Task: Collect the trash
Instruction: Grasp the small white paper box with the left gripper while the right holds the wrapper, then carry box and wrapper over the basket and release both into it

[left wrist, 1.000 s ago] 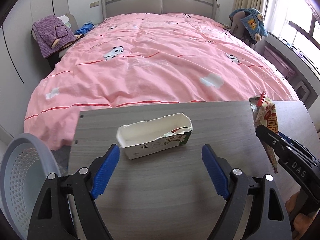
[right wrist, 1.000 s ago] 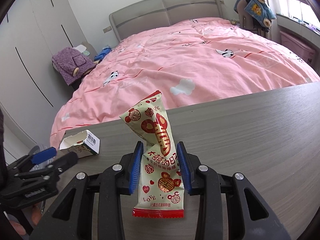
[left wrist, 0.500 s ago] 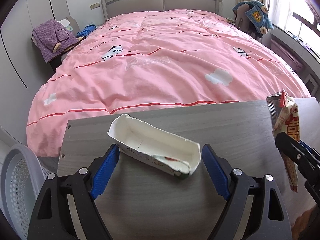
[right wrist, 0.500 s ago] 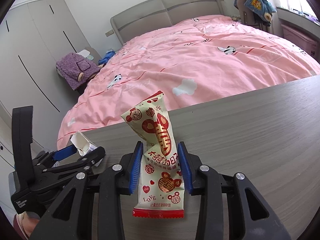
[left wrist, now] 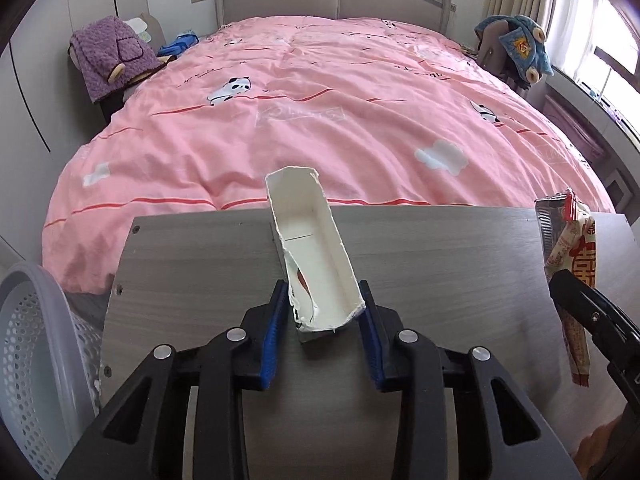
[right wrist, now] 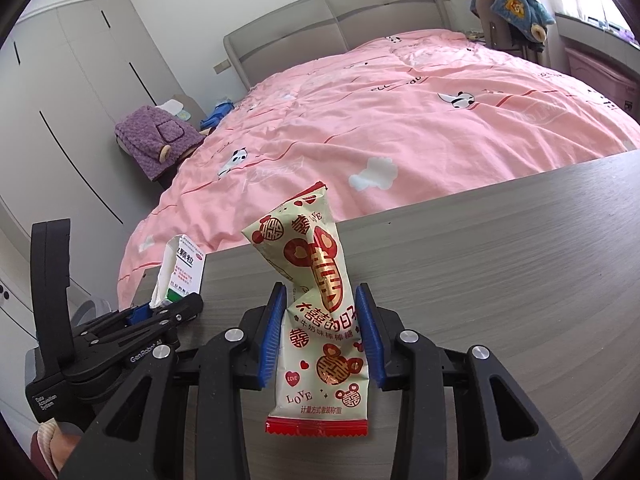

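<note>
1. Left claw [left wrist: 323, 316]: its jaws have just been closing and now clamp the near, torn end of the opened white carton [left wrist: 316, 256]. The carton angles up and away over the grey table [left wrist: 440, 264]; whether its far end touches the table cannot be told.
2. Right claw [right wrist: 321, 334]: closed on the cream-and-red snack wrapper [right wrist: 320, 320], gripped about mid-length. The wrapper's crumpled top stands above the blue pads, and its red-edged bottom hangs toward the camera.
3. Progress, as judged: both visible pieces of trash are in hand, so pickup appears complete. Neither has yet been deposited.
4. Remaining: carry both items to a bin. The perforated pale basket [left wrist: 36, 360] beside the table's left edge looks the likely receptacle, though this is not confirmed.
5. Table: no further trash is evident on the parts shown.
6. Limits of view: the basket is cut off by the frame and its contents cannot be seen. The table's near edge lies hidden behind the claw bodies. The carton's printed side shows only partly in the right wrist view. The person appears only as a sliver at the corners.
</note>
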`<state>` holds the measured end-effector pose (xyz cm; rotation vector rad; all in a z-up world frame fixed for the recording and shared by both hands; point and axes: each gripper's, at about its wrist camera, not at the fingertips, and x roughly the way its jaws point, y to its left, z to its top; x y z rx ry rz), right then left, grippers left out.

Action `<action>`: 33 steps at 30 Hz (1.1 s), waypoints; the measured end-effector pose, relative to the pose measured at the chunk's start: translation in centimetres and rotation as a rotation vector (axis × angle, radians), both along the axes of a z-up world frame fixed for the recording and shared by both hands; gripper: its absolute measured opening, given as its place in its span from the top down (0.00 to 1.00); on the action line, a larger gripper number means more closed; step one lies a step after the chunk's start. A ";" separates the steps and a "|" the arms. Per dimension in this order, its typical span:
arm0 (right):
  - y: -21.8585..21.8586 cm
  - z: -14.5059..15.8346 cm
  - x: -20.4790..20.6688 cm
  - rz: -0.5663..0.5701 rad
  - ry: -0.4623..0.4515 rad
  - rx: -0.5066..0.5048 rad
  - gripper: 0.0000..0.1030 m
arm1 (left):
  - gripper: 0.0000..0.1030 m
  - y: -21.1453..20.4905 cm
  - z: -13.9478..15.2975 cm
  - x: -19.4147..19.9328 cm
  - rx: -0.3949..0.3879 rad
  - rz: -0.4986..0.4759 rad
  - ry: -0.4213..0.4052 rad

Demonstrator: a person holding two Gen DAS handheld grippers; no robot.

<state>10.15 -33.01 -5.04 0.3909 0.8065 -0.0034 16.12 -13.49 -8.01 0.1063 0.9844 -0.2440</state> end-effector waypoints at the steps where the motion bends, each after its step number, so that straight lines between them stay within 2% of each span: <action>1: 0.1 0.1 -0.1 0.001 -0.001 -0.003 0.65 | 0.68 0.2 0.0 -0.2 0.001 0.001 -0.001; 14: 2.5 1.2 -2.9 0.040 0.009 -0.031 0.65 | 0.72 3.3 2.4 -5.1 0.000 -0.006 -0.051; 20: 4.8 1.7 -4.6 0.072 0.017 -0.035 0.65 | 0.72 5.6 3.2 -7.4 -0.018 0.002 -0.054; 33: 10.8 3.5 -6.3 0.169 0.007 -0.081 0.65 | 0.72 11.3 6.9 -10.8 -0.065 0.071 -0.145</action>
